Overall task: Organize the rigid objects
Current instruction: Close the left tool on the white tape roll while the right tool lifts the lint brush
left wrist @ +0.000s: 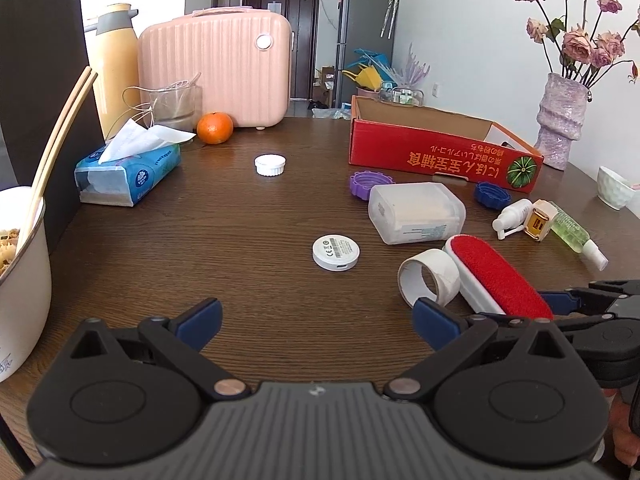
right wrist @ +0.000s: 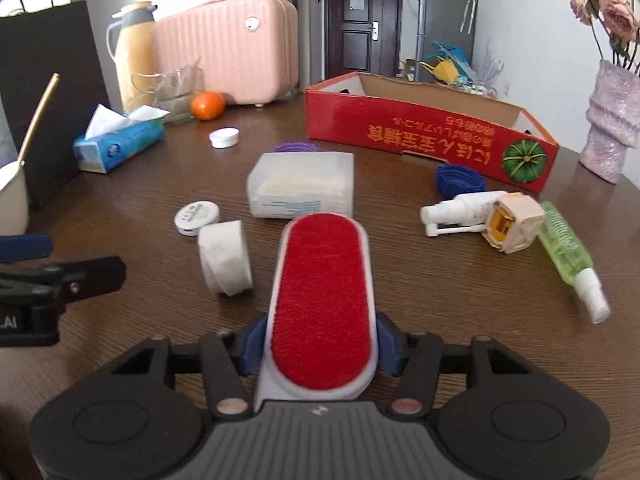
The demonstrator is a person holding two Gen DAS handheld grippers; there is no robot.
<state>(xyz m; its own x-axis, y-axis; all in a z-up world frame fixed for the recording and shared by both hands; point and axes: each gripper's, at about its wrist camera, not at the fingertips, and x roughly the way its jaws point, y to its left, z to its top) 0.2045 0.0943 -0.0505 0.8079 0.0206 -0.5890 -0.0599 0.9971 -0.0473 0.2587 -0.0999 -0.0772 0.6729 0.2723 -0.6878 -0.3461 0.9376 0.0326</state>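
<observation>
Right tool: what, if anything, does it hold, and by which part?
The right tool grips the lint brush by its two long sides, at the near end.

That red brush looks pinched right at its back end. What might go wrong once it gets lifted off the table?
1. The right gripper holds the lint brush only near its rear end, so the long front may droop or twist out of the fingers.
2. The tape roll stands on edge close beside the brush; a swing could knock it rolling.
3. The red box lies beyond the plastic case, so a low carry might clip that case.
</observation>
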